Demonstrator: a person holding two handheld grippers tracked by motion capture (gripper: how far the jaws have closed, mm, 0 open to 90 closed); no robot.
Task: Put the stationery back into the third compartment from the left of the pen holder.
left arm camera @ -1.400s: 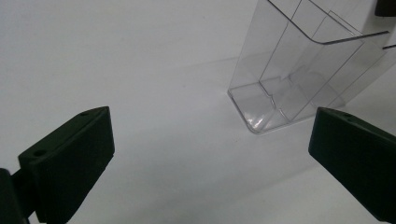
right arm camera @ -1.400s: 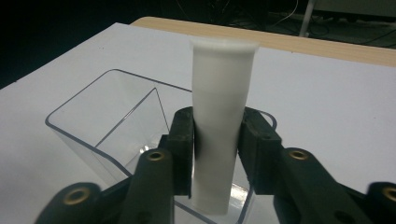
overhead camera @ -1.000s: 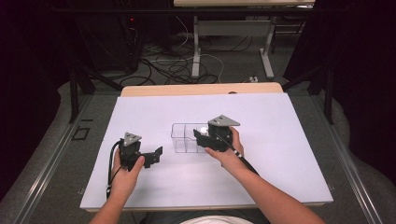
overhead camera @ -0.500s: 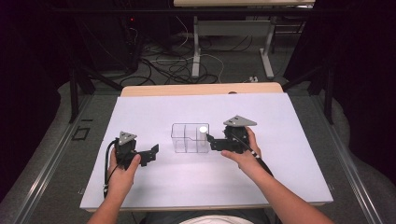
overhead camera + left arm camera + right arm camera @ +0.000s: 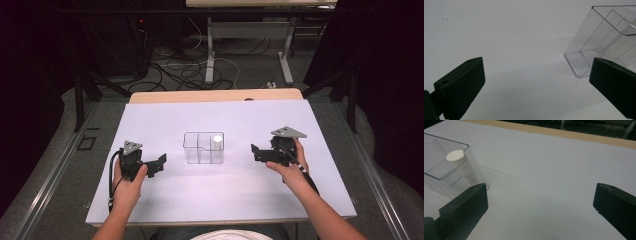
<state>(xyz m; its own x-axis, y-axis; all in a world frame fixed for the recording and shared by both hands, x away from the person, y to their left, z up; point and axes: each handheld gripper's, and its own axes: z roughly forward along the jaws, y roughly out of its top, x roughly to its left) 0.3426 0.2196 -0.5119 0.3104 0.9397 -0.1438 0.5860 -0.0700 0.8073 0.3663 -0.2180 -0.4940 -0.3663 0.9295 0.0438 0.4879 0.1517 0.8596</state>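
Right gripper view: the right gripper's (image 5: 541,202) jaws have just been opening and stand wide, nothing between them. Left gripper (image 5: 536,82) gapes empty too. The white cylinder (image 5: 217,145) stands upright in the box's (image 5: 192,150) right compartment. Since earlier, the right hand (image 5: 287,167) has drawn away from the box.

Clear plastic box (image 5: 203,148), white cylinder (image 5: 217,139), black grippers, white table sheet (image 5: 220,190)

Lab, floor cables (image 5: 200,70) (dark), desk frame (image 5: 210,47)
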